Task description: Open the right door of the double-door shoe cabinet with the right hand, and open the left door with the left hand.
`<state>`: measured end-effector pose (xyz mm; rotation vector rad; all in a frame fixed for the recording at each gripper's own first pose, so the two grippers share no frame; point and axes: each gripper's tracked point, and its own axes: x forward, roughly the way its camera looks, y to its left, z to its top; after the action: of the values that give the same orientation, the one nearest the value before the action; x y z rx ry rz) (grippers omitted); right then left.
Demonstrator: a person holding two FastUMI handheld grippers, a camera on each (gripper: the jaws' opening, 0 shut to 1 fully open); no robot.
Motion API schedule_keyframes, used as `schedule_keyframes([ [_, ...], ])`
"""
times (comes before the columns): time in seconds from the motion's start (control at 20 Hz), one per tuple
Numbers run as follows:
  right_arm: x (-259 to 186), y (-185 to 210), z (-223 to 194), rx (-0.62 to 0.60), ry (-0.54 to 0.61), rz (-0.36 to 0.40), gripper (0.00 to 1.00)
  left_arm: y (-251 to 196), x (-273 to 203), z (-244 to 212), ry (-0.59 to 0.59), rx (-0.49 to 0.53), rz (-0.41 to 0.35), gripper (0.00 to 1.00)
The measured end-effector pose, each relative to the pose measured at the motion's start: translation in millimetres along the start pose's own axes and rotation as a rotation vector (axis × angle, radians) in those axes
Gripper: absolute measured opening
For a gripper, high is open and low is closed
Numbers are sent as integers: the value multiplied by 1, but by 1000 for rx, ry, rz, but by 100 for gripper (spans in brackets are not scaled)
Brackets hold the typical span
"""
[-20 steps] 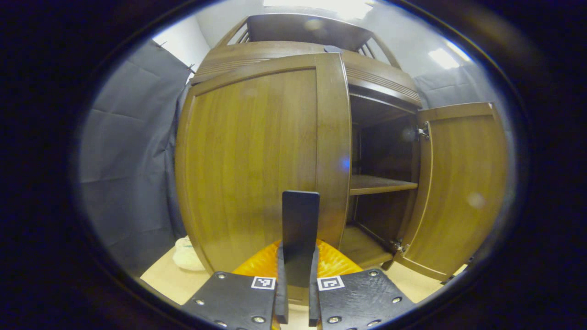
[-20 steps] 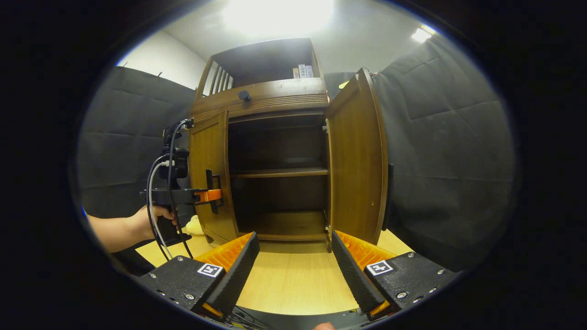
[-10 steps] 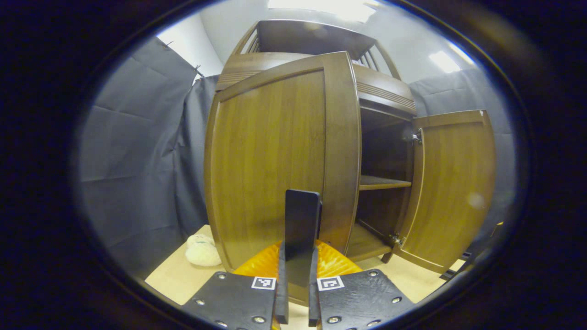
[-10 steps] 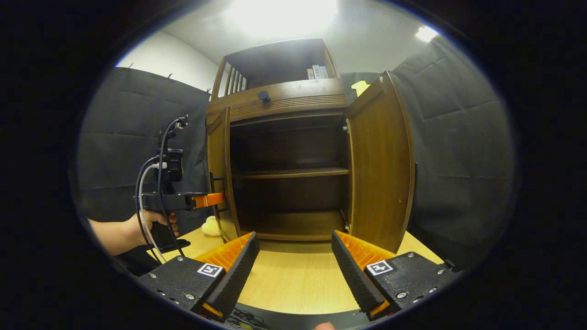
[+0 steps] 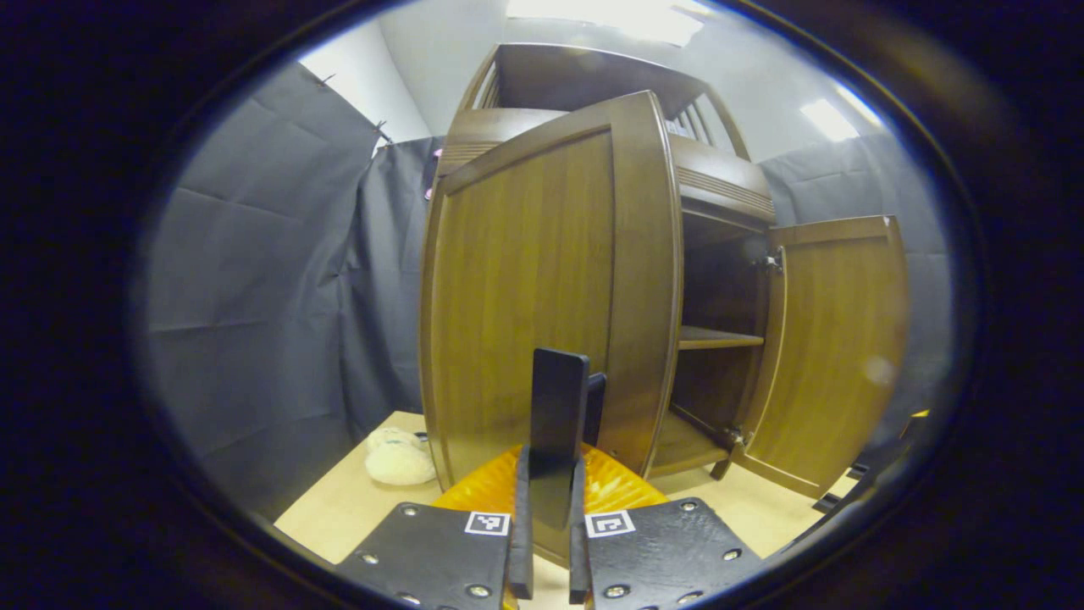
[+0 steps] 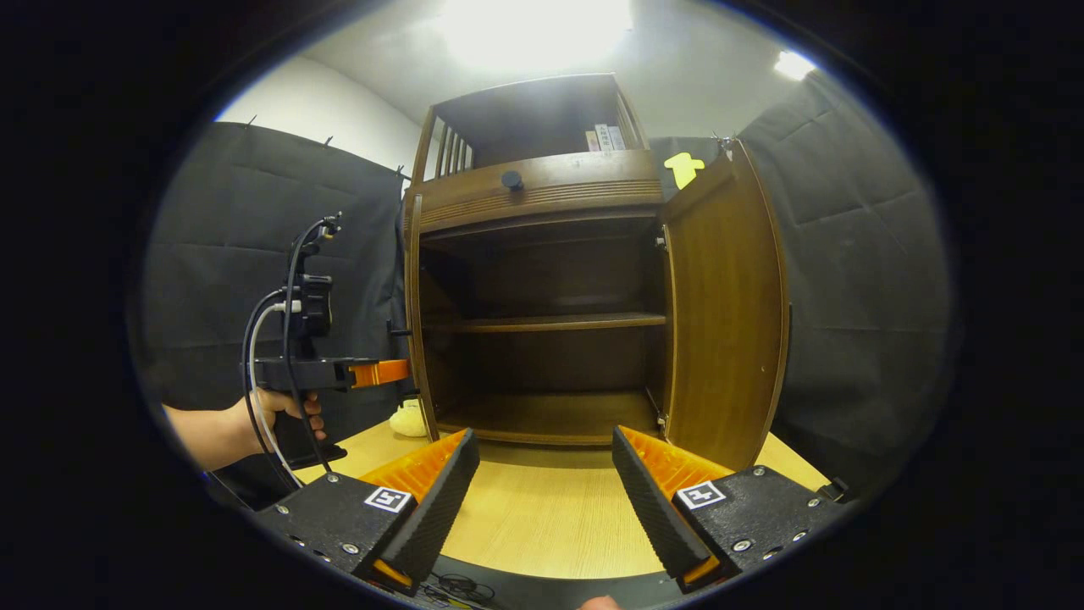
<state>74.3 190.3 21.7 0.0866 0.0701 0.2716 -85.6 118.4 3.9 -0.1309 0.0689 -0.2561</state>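
The brown shoe cabinet point(image 6: 542, 191) stands with both doors swung out. In the left gripper view my left gripper point(image 5: 546, 508) is shut on the black upright handle point(image 5: 559, 405) of the left door point(image 5: 533, 280). The right gripper view shows that door point(image 6: 415, 322) nearly edge-on, with the left gripper point(image 6: 398, 373) at its handle and a hand point(image 6: 279, 407) holding the tool. The right door point(image 6: 724, 313) point(image 5: 834, 356) stands wide open. My right gripper point(image 6: 542, 483) hangs open over the table, in front of the cabinet, touching nothing.
Inside the cabinet a shelf point(image 6: 542, 322) and the floor board are bare. A pale plush toy point(image 5: 398, 462) lies on the wooden table point(image 6: 542, 525) left of the cabinet. Books point(image 6: 603, 138) stand on the top shelf. Dark cloth walls close in both sides.
The left door has swung further outward with my left gripper on its handle. The right gripper has stayed open and drifted slightly; the right door stays open.
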Motion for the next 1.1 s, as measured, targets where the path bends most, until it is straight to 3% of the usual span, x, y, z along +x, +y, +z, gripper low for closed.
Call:
schedule_keyframes([
  [0.25,-4,5,-1,-5,-4,10,96,21,-13,4,-2,-9,28,22],
  [0.4,-6,9,-1,-4,-3,18,98,34,-22,6,-4,-11,51,12],
  [0.55,-6,10,0,-9,-8,22,98,48,-24,9,0,5,85,17],
  [0.8,-7,8,2,-7,-14,22,98,76,-34,10,-4,29,164,22],
  [0.95,-7,8,1,-12,-14,24,98,96,-40,10,-8,48,218,12],
  [1.1,-8,8,2,-12,-14,26,98,119,-53,10,-11,44,277,12],
])
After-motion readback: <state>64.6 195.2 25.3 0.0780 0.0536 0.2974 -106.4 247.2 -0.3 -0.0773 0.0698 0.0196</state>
